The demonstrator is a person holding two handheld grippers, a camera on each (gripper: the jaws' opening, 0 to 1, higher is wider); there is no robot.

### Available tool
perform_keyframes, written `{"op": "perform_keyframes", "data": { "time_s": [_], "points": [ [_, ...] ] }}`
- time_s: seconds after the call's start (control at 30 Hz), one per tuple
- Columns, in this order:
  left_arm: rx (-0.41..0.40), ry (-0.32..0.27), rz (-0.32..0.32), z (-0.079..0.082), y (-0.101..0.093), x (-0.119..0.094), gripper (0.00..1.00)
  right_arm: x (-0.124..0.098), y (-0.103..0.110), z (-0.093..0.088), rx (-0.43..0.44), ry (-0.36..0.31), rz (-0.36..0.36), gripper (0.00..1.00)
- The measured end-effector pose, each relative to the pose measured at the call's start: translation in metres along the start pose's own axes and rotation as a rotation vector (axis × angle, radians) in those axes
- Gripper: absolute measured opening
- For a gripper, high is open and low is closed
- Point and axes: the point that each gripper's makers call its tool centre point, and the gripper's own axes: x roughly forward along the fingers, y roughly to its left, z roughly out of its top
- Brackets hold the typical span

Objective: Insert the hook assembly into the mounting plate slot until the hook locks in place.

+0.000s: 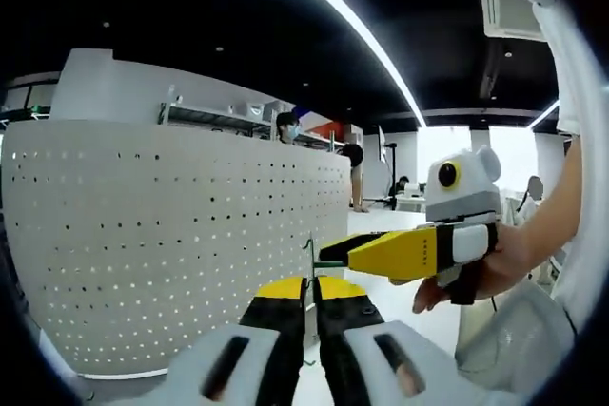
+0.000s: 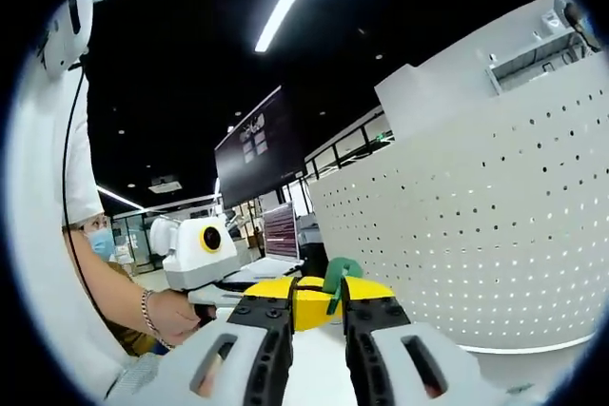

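A small green hook assembly point(image 1: 310, 256) sticks up between the yellow tips of my left gripper point(image 1: 311, 284), whose jaws are pressed almost together on its stem. My right gripper point(image 1: 324, 261) reaches in from the right, its yellow jaws closed on the same hook's side. In the right gripper view the green hook point(image 2: 336, 278) sits between the tips of my right gripper point(image 2: 319, 297), and the left gripper point(image 2: 303, 299) meets it from the left. The white perforated mounting plate point(image 1: 171, 235) stands upright just left of the hook; it is also on the right point(image 2: 476, 235).
A person's hand point(image 1: 495, 268) holds the right gripper, and another hand point(image 2: 171, 316) holds the left one. Two people point(image 1: 288, 127) stand behind the plate. A laptop screen point(image 2: 281, 232) and a dark wall display point(image 2: 257, 145) are farther off. A white tabletop point(image 1: 419, 320) lies below.
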Motion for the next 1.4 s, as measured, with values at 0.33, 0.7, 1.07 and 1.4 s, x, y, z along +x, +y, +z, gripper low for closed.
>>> {"op": "perform_keyframes", "data": {
  "time_s": [0.33, 0.7, 1.07, 1.4],
  "points": [
    [-0.002, -0.013, 0.005, 0.003, -0.004, -0.001, 0.03, 0.001, -0.005, -0.003, -0.008, 0.019, -0.038, 0.09],
    [0.008, -0.017, 0.027, 0.008, -0.005, -0.002, 0.02, 0.001, -0.006, 0.001, -0.02, -0.003, -0.084, 0.04],
    [0.039, -0.005, 0.065, 0.01, -0.003, -0.003, 0.02, 0.004, -0.008, 0.002, -0.014, 0.033, -0.173, 0.02],
    [0.059, -0.014, 0.081, 0.016, -0.003, -0.004, 0.01, 0.005, -0.006, 0.008, 0.006, 0.02, -0.182, 0.01]
  ]
}}
